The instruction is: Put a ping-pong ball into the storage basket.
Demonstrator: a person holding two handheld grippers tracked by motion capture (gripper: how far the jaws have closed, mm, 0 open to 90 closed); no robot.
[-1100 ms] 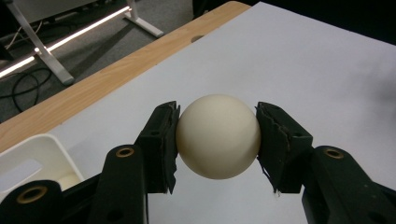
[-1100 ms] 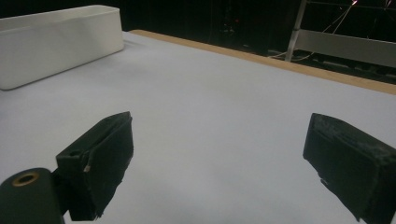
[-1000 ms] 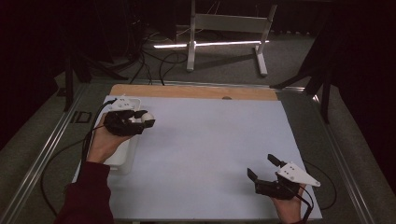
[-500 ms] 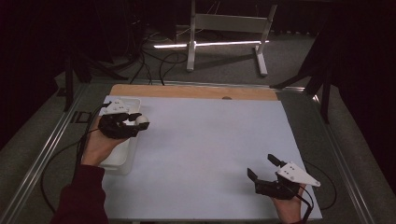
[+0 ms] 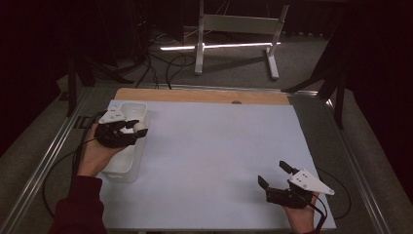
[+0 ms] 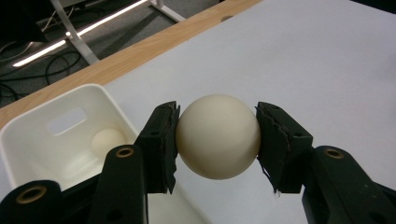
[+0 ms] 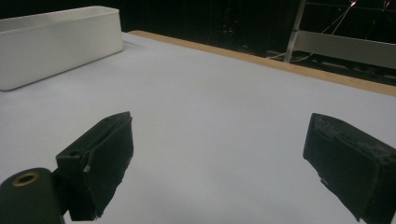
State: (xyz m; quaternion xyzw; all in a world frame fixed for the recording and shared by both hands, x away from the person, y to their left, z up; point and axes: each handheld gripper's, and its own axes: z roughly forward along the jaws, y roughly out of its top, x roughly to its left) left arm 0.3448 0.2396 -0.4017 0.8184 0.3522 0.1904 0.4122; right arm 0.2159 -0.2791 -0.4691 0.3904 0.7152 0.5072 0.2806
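resting low at the desk's near edge, the right claw gapes wide with nothing between its jaws. farther off, the left claw pinches a cream ball over the white bin's rim (a second ball lies inside).

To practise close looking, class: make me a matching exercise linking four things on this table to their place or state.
Things:
1. left gripper
2. right gripper
3. second ball
4. white bin

Places or states:
A. lying inside the bin
B. open, with nothing between its jaws
C. shut on a cream ball
D. at the sheet's left edge

Pairs: 1-C, 2-B, 3-A, 4-D
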